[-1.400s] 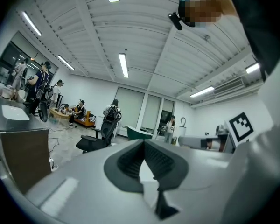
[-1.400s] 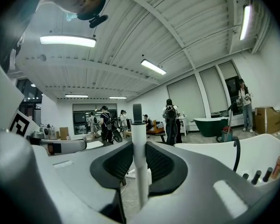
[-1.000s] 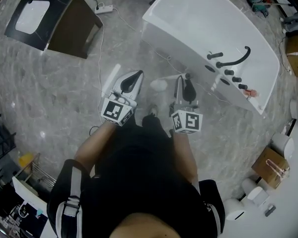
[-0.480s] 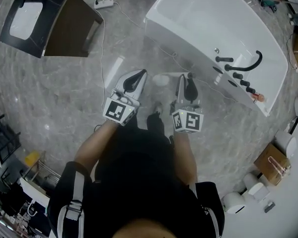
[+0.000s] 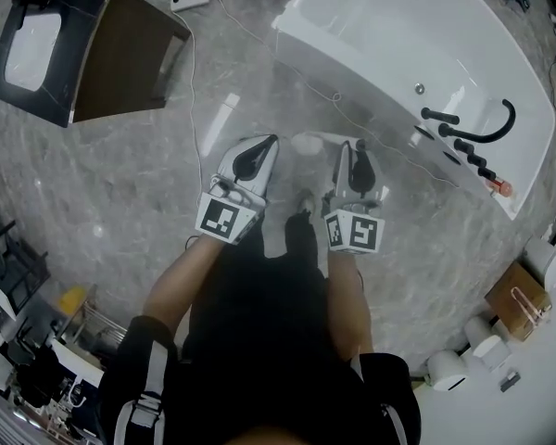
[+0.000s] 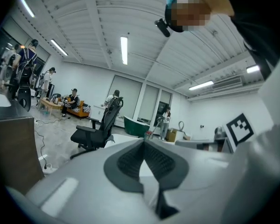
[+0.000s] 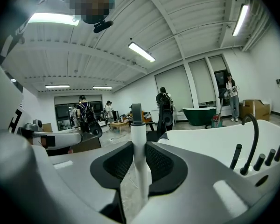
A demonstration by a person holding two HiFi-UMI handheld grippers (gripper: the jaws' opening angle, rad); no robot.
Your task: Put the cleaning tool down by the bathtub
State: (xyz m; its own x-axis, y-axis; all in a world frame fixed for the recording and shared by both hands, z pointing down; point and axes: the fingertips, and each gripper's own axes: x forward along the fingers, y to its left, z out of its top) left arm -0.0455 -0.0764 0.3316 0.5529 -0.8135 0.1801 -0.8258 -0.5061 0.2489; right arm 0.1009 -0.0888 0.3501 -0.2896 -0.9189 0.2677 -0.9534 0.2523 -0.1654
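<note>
The cleaning tool has a white stick handle [image 7: 139,139] that stands upright between the pads of my right gripper [image 7: 139,148], which is shut on it. From above, the tool's pale end [image 5: 308,144] shows just left of my right gripper [image 5: 352,148], over the grey floor. The white bathtub [image 5: 398,44] lies ahead and to the right, its black tap [image 5: 486,123] at the near right end; the tub rim [image 7: 214,139] fills the right gripper view's right side. My left gripper [image 5: 258,145] hangs beside the right one, shut and empty, its pads meeting at the tips [image 6: 143,141].
A dark cabinet with a white basin [image 5: 120,58] stands at the upper left, with a power strip [image 5: 190,0] and a cable on the floor near it. A cardboard box [image 5: 519,299] and white rolls sit at the lower right. An office chair [image 6: 95,129] and people are farther off.
Both grippers have sunk lower toward the floor and edged toward the tub, side by side. The tool stays held in the right one.
</note>
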